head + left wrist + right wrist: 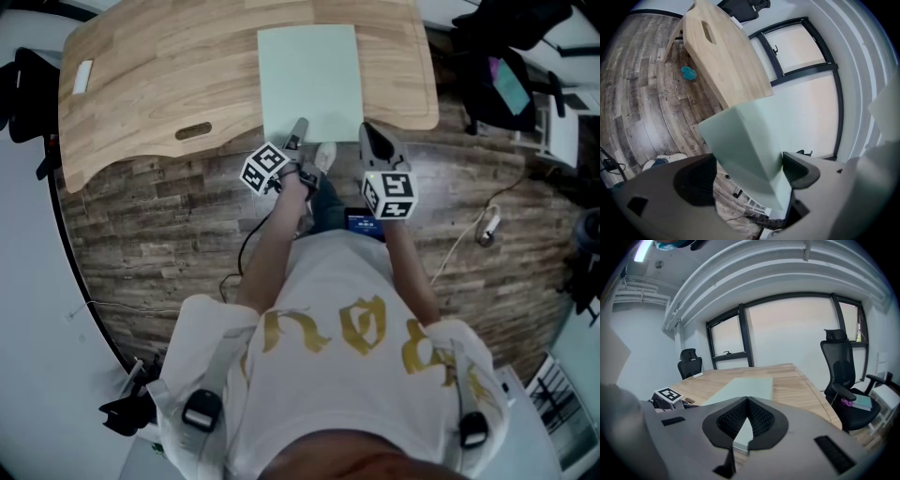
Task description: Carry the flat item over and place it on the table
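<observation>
A pale green flat board (309, 80) lies on the wooden table (159, 84), reaching its near edge. My left gripper (298, 129) is at the board's near left corner. In the left gripper view the board (745, 140) sits between the wide-apart jaws of the left gripper (750, 171); floor shows between the left pad (698, 180) and the board, so the grip is open. My right gripper (373, 139) is by the near right corner. In its own view the right gripper (747, 400) has its pads meeting, and the board (750, 385) lies beyond them on the table (797, 385).
A black office chair (511, 66) stands right of the table, seen also as the chair (839, 366). A second chair (689, 362) stands at the far side. A small white item (82, 77) lies on the table's left end. A cable and plug strip (486, 225) lie on the floor.
</observation>
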Tool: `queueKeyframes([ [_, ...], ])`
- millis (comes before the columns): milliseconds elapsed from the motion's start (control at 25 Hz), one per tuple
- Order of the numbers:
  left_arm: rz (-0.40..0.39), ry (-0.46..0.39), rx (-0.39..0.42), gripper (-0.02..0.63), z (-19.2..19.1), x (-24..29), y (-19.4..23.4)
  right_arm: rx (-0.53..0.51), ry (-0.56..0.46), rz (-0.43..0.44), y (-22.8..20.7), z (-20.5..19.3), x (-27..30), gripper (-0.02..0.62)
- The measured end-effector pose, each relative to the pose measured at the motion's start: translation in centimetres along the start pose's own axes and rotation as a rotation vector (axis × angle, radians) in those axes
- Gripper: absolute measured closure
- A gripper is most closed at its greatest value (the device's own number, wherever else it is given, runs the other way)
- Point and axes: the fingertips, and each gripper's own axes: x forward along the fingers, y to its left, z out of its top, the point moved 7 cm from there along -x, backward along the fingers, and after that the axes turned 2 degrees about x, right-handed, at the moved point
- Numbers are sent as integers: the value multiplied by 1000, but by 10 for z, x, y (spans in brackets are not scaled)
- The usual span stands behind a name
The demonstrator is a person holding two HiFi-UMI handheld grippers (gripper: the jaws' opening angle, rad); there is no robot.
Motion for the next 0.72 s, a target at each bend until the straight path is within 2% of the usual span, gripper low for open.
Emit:
queueKeyframes([
  [520,-41,32,-55,183,-9,-5,3,-12,-12,0,0,-1,-6,597],
  [720,-43,47,-18,183,-13,-8,1,-5,-12,5,1,-1,-10,597],
])
